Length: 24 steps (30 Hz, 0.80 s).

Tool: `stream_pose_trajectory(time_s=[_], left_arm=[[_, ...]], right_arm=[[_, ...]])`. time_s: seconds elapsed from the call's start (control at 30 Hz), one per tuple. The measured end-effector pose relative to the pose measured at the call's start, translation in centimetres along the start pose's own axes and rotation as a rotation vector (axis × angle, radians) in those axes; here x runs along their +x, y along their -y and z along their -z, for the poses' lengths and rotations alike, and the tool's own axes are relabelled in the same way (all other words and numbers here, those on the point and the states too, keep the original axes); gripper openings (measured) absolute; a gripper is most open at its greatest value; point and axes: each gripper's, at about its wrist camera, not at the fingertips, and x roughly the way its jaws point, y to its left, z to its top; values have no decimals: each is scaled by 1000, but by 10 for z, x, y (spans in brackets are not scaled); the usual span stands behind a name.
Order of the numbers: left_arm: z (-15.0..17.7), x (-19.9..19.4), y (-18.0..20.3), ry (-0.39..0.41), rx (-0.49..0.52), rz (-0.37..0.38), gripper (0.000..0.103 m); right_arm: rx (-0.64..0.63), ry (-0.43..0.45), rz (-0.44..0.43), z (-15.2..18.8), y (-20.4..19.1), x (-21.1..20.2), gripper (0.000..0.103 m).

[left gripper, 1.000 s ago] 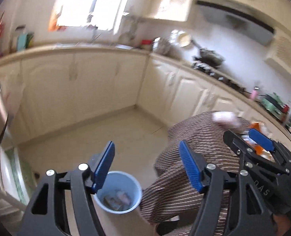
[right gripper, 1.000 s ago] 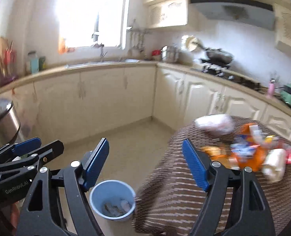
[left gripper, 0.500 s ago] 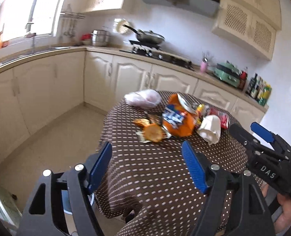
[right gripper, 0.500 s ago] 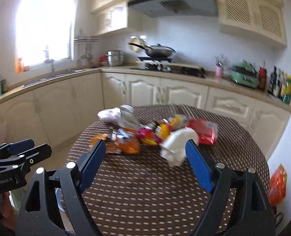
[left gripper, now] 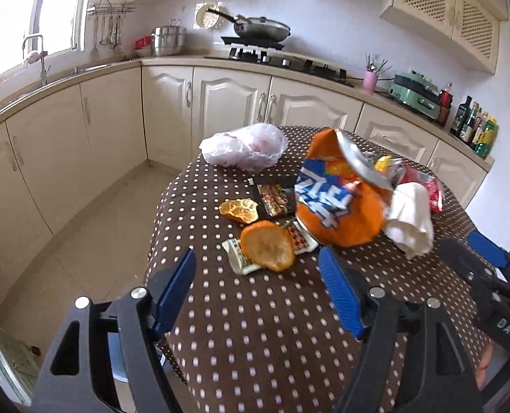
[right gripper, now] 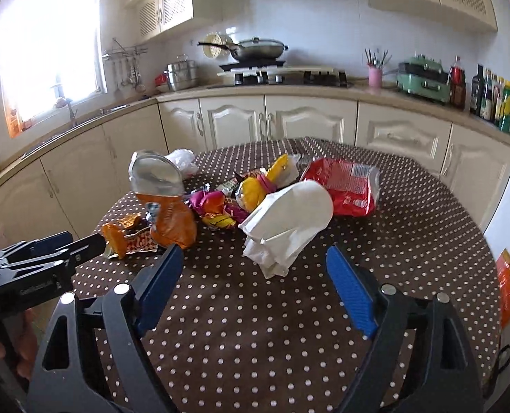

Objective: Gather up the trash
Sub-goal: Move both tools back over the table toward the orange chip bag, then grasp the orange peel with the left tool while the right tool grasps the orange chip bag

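Observation:
Trash lies on a round table with a brown dotted cloth (left gripper: 255, 316). In the left wrist view I see an orange chip bag (left gripper: 337, 203), orange peel (left gripper: 267, 246), a clear plastic bag (left gripper: 244, 144) and crumpled white paper (left gripper: 410, 216). My left gripper (left gripper: 256, 275) is open and empty, just short of the peel. In the right wrist view my right gripper (right gripper: 251, 272) is open and empty, close in front of the white paper (right gripper: 289, 220). A red packet (right gripper: 344, 186) and small colourful wrappers (right gripper: 220, 206) lie behind it.
Cream kitchen cabinets (right gripper: 310, 120) run behind the table, with a stove and pan (right gripper: 258, 48). Bottles (right gripper: 496, 96) stand at the counter's right end. The floor (left gripper: 93, 223) lies left of the table. An orange bag (right gripper: 506, 285) hangs at the right.
Both grippers swung from the floor and blue bin up to the table and moved closer to the trash. Both stayed open and empty.

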Motion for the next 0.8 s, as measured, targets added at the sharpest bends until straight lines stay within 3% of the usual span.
stream_pose_trajectory(time_s=[0.3, 0.33, 0.37, 0.4, 0.67, 0.8], left_arm=[[-11, 39, 0, -51, 13, 12, 72], [-12, 41, 1, -55, 19, 12, 65], [-12, 41, 2, -61, 26, 22, 41], [-13, 42, 2, -67, 25, 36, 34], [-13, 3, -14, 56, -48, 50, 30], [-13, -8, -21, 73, -60, 39, 30]], right_arm=[[12, -35, -25, -10, -2, 18, 84], [8, -37, -27, -11, -3, 19, 84], [3, -38, -30, -11, -5, 19, 84], [-1, -38, -32, -11, -7, 18, 84], [-48, -48, -79, -13, -29, 20, 84], [-74, -67, -105, -16, -47, 29, 84]])
